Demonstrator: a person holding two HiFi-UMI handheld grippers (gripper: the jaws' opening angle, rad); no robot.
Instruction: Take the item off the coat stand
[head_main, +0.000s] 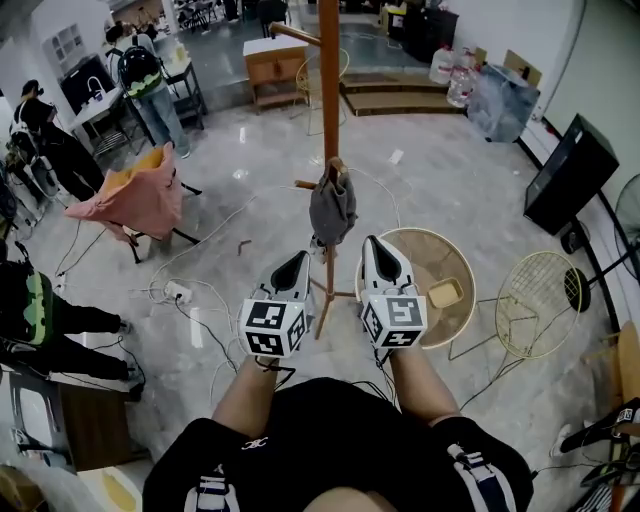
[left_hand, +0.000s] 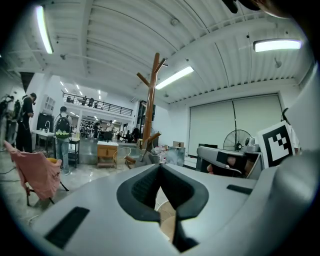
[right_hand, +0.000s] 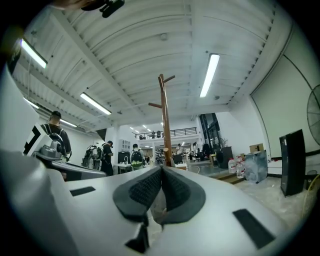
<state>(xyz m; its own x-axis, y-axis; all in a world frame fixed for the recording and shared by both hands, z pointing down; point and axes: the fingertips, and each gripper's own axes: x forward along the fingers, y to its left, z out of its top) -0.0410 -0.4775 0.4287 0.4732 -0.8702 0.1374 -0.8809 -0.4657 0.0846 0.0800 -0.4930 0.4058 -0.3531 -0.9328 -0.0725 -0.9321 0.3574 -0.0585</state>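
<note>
**Both grippers clenched and empty, short of the grey item**

The left gripper (head_main: 298, 262) and right gripper (head_main: 375, 250) are held side by side, tips pointing forward. In each gripper view the two dark pads meet at the tip with nothing between them, so both are clenched on nothing.

The item (head_main: 332, 208), a limp grey thing, hangs from a low peg of the wooden stand (head_main: 328, 90). It is ahead of the tips and between the lines of the two grippers, near them but touching neither. The stand's pole rises straight beyond it. In the right gripper view the pole (right_hand: 165, 125) stands dead ahead above the shut pads; in the left gripper view it (left_hand: 149, 105) is ahead and slightly left.

The only print close by is the black-and-white square marker pattern on the left cube (head_main: 272, 327) and right cube (head_main: 395, 320). It carries no letters. The labels on the bottles (head_main: 452, 68), far ahead to the right, are too small to read.

Just right of the right gripper is a round wicker table (head_main: 462, 258). A wire chair (head_main: 540, 290) stands further right. Well off to the left of the left gripper, a pink cloth (head_main: 140, 198) is draped over a seat.
</note>
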